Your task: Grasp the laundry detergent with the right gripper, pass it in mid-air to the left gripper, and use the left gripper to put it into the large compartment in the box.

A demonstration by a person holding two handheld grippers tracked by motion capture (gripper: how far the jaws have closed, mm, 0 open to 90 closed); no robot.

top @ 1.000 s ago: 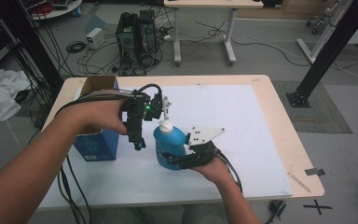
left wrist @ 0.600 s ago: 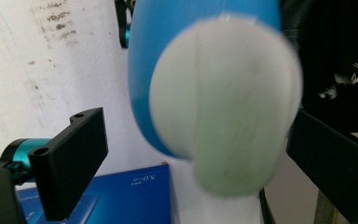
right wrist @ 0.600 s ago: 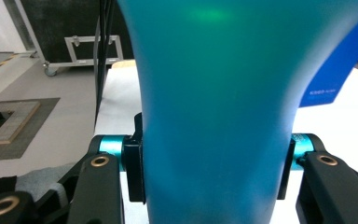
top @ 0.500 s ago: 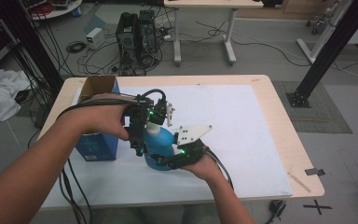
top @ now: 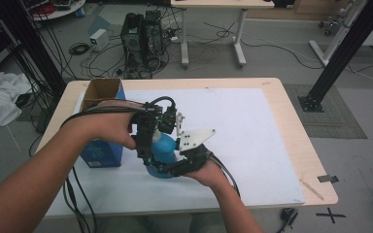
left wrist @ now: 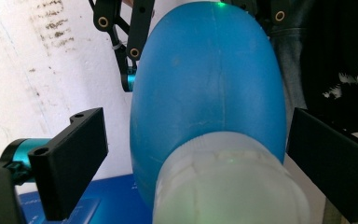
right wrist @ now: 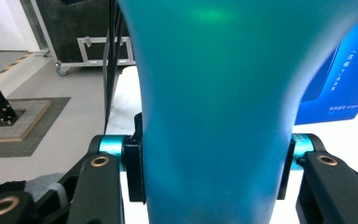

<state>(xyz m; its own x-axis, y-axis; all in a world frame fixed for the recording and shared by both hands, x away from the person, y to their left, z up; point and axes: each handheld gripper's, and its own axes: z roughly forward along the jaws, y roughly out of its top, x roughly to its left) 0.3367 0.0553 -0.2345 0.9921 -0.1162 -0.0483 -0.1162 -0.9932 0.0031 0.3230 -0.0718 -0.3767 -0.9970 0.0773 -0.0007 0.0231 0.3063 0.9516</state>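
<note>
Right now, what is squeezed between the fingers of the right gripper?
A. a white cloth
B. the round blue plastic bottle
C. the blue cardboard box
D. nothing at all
B: in the right gripper view the right gripper has its black fingers pressed against both sides of the round blue plastic bottle, while the blue cardboard box stands apart behind it.
</note>
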